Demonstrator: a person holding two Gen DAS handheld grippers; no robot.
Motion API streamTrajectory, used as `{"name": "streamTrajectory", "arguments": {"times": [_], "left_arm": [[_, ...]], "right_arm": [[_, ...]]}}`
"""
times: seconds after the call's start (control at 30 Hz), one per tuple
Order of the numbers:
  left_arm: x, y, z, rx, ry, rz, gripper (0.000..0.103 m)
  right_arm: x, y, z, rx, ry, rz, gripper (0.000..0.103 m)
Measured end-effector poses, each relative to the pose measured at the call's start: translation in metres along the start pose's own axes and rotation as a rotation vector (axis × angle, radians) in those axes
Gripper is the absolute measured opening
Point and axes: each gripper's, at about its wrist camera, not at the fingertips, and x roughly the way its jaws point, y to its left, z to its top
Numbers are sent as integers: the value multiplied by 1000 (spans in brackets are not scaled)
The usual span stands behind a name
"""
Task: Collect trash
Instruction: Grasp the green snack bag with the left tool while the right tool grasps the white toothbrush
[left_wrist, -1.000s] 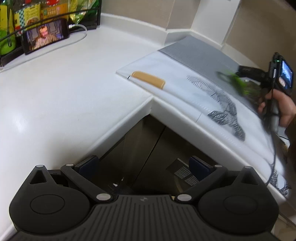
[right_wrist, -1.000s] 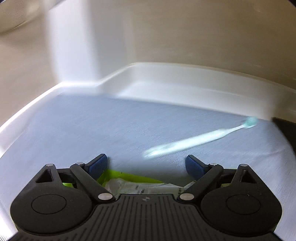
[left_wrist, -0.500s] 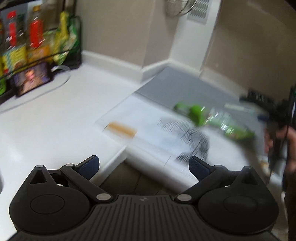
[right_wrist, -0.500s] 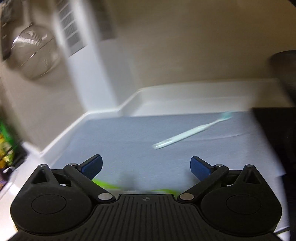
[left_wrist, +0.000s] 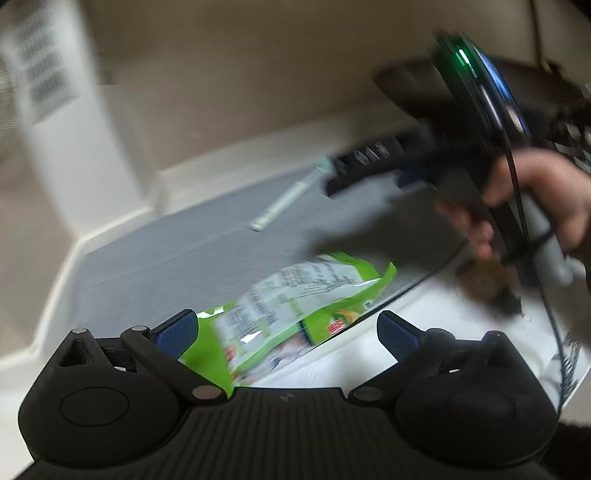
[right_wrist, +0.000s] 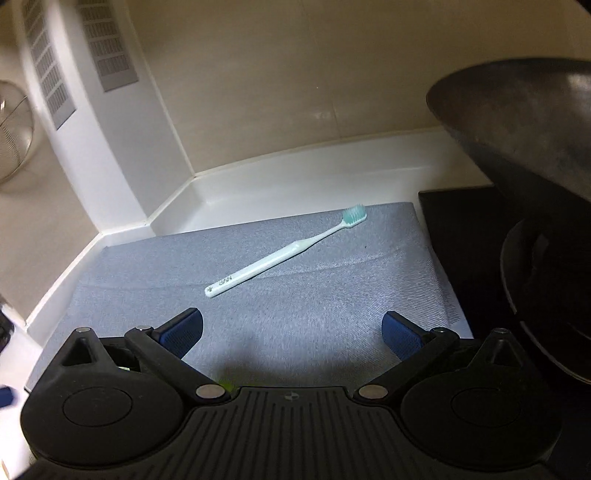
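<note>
A green and white snack wrapper (left_wrist: 295, 306) lies flat on the grey mat (left_wrist: 192, 254), partly over the white cloth. My left gripper (left_wrist: 288, 332) is open, its blue pads on either side of the wrapper's near end, not closed on it. My right gripper (right_wrist: 291, 332) is open and empty above the grey mat (right_wrist: 314, 302); it also shows in the left wrist view (left_wrist: 369, 173), held above the mat beyond the wrapper. A mint toothbrush (right_wrist: 284, 258) lies on the mat ahead of it; the left wrist view shows it too (left_wrist: 291, 195).
A white counter backsplash (right_wrist: 295, 173) borders the mat. A dark pan (right_wrist: 535, 147) over a black stove (right_wrist: 461, 229) stands at the right. A brown lump (left_wrist: 484, 284) lies on the white cloth (left_wrist: 424, 317). A wire strainer (right_wrist: 14, 144) hangs at left.
My left gripper has swung from the counter edge over to the green wrapper. My right gripper has let the wrapper drop out of its view and risen above the mat.
</note>
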Motion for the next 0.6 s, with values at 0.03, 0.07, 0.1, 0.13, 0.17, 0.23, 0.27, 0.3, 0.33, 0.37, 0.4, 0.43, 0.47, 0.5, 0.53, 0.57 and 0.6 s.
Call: {"name": "streamTrajectory", "arguments": {"times": [0.03, 0.07, 0.1, 0.13, 0.17, 0.23, 0.27, 0.3, 0.33, 0.37, 0.4, 0.43, 0.47, 0.5, 0.53, 0.57, 0.6], "left_arm": [[9, -3, 1, 22, 16, -27, 103], [18, -5, 3, 42, 29, -39, 103], [27, -7, 4, 63, 40, -43, 103], [35, -9, 6, 81, 51, -42, 103], [43, -10, 7, 92, 65, -36, 103], [58, -9, 9, 91, 93, -21, 103], [64, -5, 10, 72, 104, -16, 103], [69, 0, 11, 47, 115, -13, 103], [75, 7, 11, 12, 135, -1, 103], [79, 13, 10, -26, 145, 11, 102], [81, 19, 9, -65, 147, 15, 102], [82, 26, 8, -99, 143, 10, 101], [83, 32, 6, -135, 142, 6, 98], [85, 38, 4, -165, 148, 9, 93], [87, 43, 2, -191, 159, 20, 87], [88, 49, 1, -215, 170, 30, 77], [88, 54, -1, -238, 169, 34, 66]], "right_arm": [[4, -2, 2, 11, 8, 2, 103], [8, -2, 4, 24, 13, 0, 103], [14, -3, 6, 36, 16, -1, 103], [19, -3, 9, 46, 20, -1, 103], [25, -2, 12, 58, 21, -3, 103], [37, 3, 20, 76, 13, -20, 103], [45, 6, 24, 84, 9, -36, 103], [54, 9, 28, 97, 5, -57, 103], [64, 12, 33, 118, 2, -85, 103], [76, 15, 37, 142, 1, -120, 103], [89, 18, 42, 155, 9, -158, 103], [103, 22, 45, 153, 26, -192, 103], [118, 27, 48, 135, 50, -229, 103], [129, 36, 50, 76, 58, -277, 103], [137, 48, 49, -12, 79, -313, 103], [143, 58, 46, -105, 108, -329, 102], [141, 64, 41, -173, 92, -311, 89]]}}
